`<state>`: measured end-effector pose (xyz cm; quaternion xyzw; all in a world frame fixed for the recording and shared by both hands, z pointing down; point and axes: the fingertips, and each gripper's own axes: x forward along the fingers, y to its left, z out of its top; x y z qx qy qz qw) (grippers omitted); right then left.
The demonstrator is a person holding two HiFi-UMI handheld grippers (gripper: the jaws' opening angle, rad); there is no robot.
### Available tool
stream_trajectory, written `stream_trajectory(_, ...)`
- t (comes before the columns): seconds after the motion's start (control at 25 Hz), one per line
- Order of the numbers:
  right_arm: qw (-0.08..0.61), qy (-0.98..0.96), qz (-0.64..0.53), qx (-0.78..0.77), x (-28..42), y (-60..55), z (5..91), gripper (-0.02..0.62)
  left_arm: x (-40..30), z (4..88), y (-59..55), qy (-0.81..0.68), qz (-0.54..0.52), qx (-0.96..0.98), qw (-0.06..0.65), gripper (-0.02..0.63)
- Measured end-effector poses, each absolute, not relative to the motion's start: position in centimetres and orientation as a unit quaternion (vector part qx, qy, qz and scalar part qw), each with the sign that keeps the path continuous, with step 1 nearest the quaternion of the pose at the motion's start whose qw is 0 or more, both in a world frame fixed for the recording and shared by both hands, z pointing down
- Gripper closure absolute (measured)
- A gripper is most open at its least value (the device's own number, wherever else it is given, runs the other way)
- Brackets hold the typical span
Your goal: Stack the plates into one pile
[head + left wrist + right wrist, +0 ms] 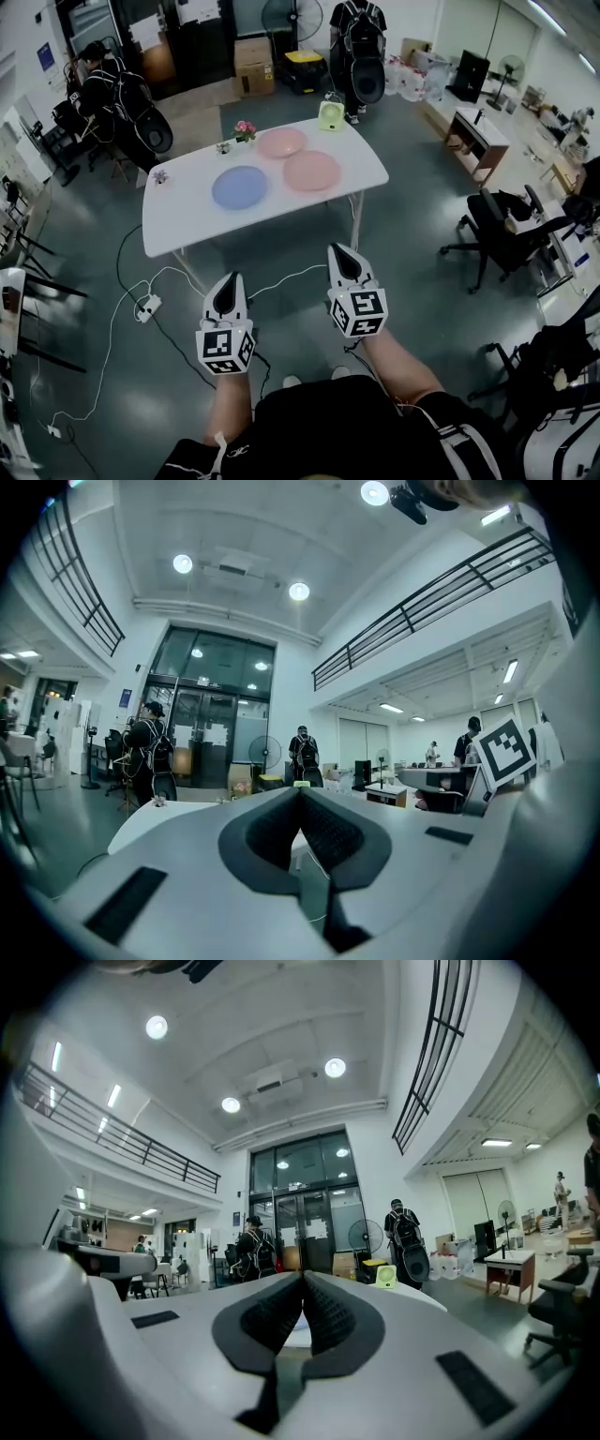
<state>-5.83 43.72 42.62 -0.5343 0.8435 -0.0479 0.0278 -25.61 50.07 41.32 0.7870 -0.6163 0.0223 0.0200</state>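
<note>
Plates (240,187) lie flat, face up; left gripper (227,281) and right gripper (345,253) fingers together.

Three plates lie singly on the tabletop (183,225): near plate (240,187) at left, right plate (311,171) beside it, far plate (282,142) behind both. Flower pot (245,130) sits left of the far plate, small fan (330,115) at the far edge. My left gripper (230,286) and right gripper (345,261) are side by side, short of the near edge.
</note>
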Motion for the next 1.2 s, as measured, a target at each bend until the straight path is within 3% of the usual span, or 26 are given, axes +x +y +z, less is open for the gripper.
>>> stream_trajectory(0.4, 0.03, 0.807, -0.072, -0.586, -9.2, 41.8, 45.0, 0.58, -29.8, 43.3, 46.4, -0.568, 0.032, 0.822, 0.014, 0.595)
stream_trajectory(0.68, 0.035, 0.791, -0.094, -0.603, -7.8, 35.4, 46.6, 0.58, -28.9, 44.2, 39.4, -0.554, 0.037, 0.832, 0.01, 0.595)
stream_trajectory(1.2, 0.029, 0.812, -0.098, -0.575, 1.2, 4.8, 47.5, 0.58, -20.1, 43.9, 11.2, -0.596, 0.043, 0.802, 0.007, 0.595)
